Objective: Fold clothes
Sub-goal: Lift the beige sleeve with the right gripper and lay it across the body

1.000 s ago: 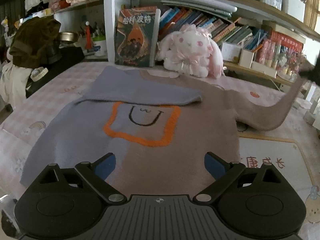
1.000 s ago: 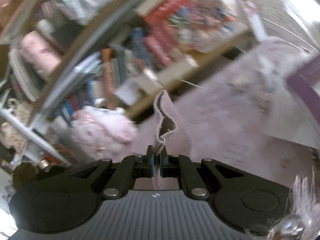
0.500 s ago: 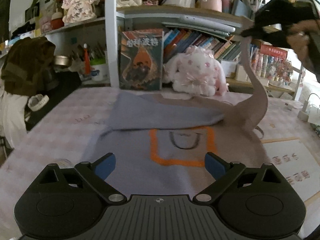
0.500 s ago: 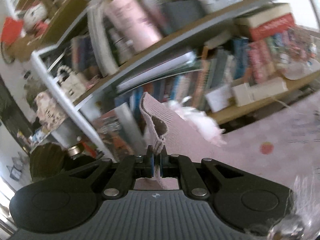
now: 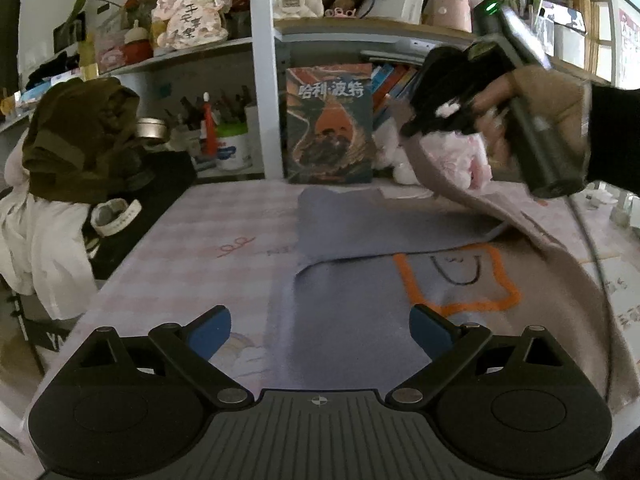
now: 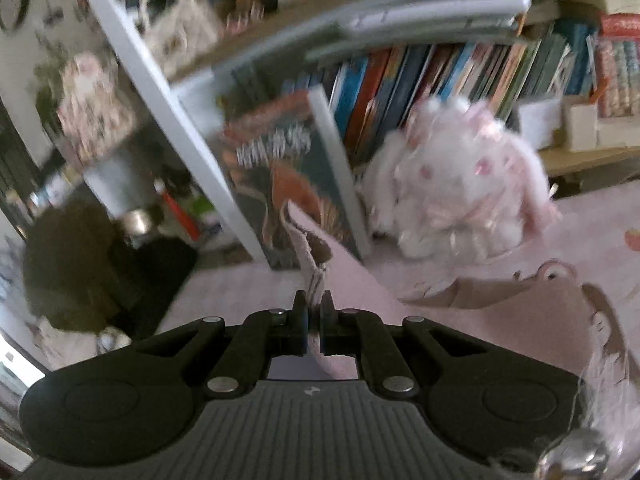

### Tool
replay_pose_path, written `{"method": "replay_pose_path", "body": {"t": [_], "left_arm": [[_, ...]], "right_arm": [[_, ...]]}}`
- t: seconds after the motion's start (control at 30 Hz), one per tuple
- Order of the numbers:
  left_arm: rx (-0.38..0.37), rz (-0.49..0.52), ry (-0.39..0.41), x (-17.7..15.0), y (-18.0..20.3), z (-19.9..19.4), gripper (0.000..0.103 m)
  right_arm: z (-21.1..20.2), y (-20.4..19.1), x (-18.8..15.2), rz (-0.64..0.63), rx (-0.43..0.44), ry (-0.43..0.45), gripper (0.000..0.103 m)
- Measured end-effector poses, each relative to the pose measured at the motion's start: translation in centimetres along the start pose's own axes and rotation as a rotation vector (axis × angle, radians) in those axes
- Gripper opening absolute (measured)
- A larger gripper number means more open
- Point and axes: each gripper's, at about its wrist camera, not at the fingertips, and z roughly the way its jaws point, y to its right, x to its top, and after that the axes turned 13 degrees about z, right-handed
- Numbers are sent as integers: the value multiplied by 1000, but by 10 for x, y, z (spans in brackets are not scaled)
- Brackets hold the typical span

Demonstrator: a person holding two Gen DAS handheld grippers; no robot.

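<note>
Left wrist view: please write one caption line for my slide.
Open left gripper hovers over the sweater while the right gripper lifts its beige sleeve.

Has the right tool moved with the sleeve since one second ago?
Yes. In the left wrist view the right tool has carried the sleeve up and leftward, from the far right edge to beside the upright book.
</note>
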Motion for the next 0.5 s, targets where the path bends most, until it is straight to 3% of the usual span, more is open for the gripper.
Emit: {"method": "replay_pose_path", "body": {"t": [0.27,0.37,0.43,0.5], "left_arm": [[9,15,-15,-10,-21,1,98],[-2,24,-10,-10,-25,3,98],[-15,32,2,-9,-25,4,98],[-32,37,16,-7,-24,6,98]], "right_arm": [[61,-12,-38,-45,-120,-124,6],[71,-12,-49,-60,-130,-200,21],[73,-16,-56,-88,-111,-253,44],[63,-21,-61,-144,-85,-245,48]]}}
